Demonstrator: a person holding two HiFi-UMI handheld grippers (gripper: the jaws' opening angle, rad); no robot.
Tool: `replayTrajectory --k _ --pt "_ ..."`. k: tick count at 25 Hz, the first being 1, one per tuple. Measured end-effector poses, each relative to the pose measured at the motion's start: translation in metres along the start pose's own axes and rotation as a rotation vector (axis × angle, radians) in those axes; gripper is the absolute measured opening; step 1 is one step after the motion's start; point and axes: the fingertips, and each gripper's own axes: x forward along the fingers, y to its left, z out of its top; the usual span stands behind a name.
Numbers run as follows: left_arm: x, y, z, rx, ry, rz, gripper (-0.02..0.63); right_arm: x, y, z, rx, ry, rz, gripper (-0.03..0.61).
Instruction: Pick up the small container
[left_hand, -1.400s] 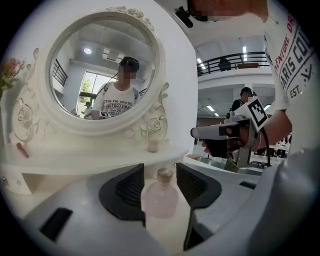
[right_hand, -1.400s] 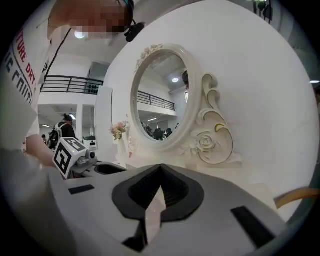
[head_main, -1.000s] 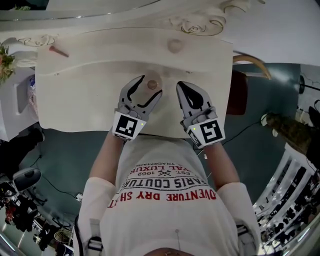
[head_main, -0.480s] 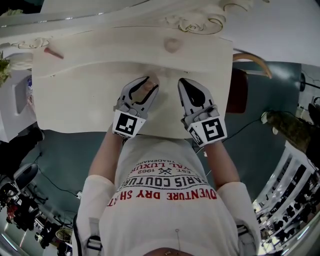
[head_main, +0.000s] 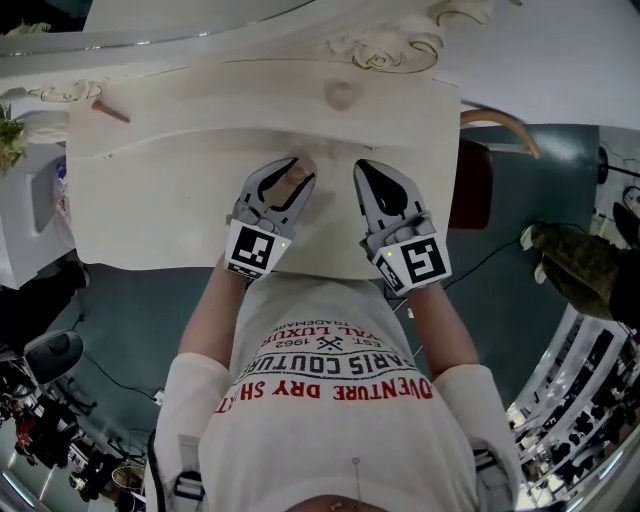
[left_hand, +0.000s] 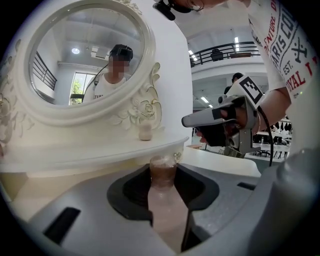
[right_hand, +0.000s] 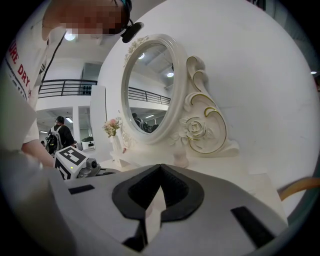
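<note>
White dressing table is carrying the small container midway between its side edges, where the left gripper is closing on it, pads touching its sides, the right gripper idling clenched and empty; next, seemingly, a firm straight lift.

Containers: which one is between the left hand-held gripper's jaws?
The desk container, with the left hand-held gripper closing its jaws on it; the shelf container stands up by the mirror.

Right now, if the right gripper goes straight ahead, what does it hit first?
Probably the raised ledge below the mirror, though depth is unclear.
</note>
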Motion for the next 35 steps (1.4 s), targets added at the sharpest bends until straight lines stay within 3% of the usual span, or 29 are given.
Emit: replayTrajectory --k 9,24,35 --pt "-0.029 0.009 0.043 0.03 -0.049 0.016 0.146 -0.003 0.021 0.027 -0.011 -0.048 -0.018 -0.002" --pt "-0.137 0.053 0.137 0.104 -0.153 0.049 0.146 0.001 0.1 0.095 -0.091 -0.137 -0.088 -0.002" --pt "-0.218 0.088 0.162 0.108 -0.191 0.106 0.146 0.001 0.148 0.13 -0.151 -0.184 -0.121 -0.002"
